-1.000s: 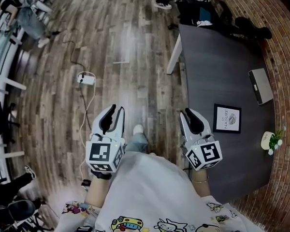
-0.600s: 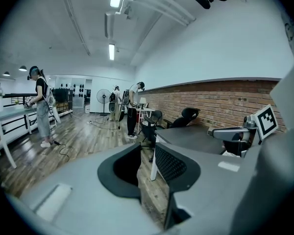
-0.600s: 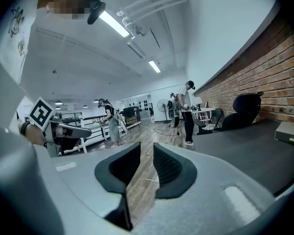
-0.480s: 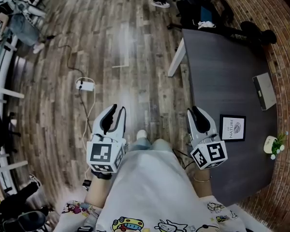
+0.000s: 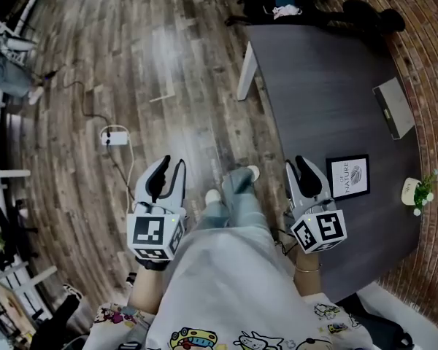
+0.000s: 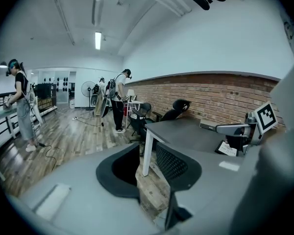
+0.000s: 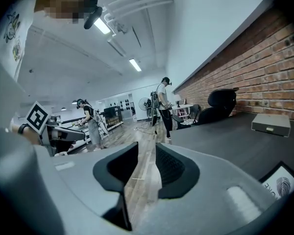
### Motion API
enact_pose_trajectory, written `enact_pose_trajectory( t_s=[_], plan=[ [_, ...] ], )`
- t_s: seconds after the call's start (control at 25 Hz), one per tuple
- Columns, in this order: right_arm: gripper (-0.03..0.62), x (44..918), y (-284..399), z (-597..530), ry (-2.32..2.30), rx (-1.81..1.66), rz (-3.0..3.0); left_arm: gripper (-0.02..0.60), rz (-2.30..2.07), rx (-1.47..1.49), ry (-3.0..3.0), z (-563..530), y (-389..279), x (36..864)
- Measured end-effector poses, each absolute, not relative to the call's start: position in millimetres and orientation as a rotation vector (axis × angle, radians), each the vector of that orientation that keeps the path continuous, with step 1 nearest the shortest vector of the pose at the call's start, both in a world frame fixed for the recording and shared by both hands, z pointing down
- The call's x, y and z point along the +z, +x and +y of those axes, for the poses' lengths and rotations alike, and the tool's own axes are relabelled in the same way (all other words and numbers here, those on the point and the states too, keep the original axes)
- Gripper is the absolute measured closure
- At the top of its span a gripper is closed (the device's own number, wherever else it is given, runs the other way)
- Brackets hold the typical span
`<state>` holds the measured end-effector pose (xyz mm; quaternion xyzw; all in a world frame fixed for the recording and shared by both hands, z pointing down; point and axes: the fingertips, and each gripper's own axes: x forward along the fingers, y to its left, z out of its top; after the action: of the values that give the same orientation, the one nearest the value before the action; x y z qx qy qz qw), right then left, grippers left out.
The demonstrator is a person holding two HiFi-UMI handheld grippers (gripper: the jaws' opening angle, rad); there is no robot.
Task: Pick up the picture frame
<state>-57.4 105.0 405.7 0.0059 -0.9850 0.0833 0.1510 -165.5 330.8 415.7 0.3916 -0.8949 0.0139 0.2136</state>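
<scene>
1. Left tongs (image 5: 172, 165): apart, just opened wider, empty, over the floor (image 5: 131, 86).
2. Right tongs (image 5: 298, 165): apart, just opened wider, empty, over the bench's (image 5: 314, 93) left edge.
3. Frame (image 5: 348, 176) lies flat on the bench, just right of those tongs.

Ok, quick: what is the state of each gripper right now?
Left gripper: open, jaws have just been opening, nothing between them.
Right gripper: open, jaws have just been opening, nothing between them.
</scene>
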Motion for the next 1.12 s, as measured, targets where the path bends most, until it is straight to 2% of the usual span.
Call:
enact_pose_trajectory(
  t_s=[0.6,1.12],
  plan=[
    [0.413,388.2,-46.6,-37.5,0.538,0.342,-2.828,0.43,-2.29,0.114,1.589,123.5,-233.4,382.4],
    [0.398,379.8,39.7,-101.5,1.094,0.446,-2.777,0.417,-1.952,0.206,2.053,-34.8,-180.7,368.6]
  ],
)
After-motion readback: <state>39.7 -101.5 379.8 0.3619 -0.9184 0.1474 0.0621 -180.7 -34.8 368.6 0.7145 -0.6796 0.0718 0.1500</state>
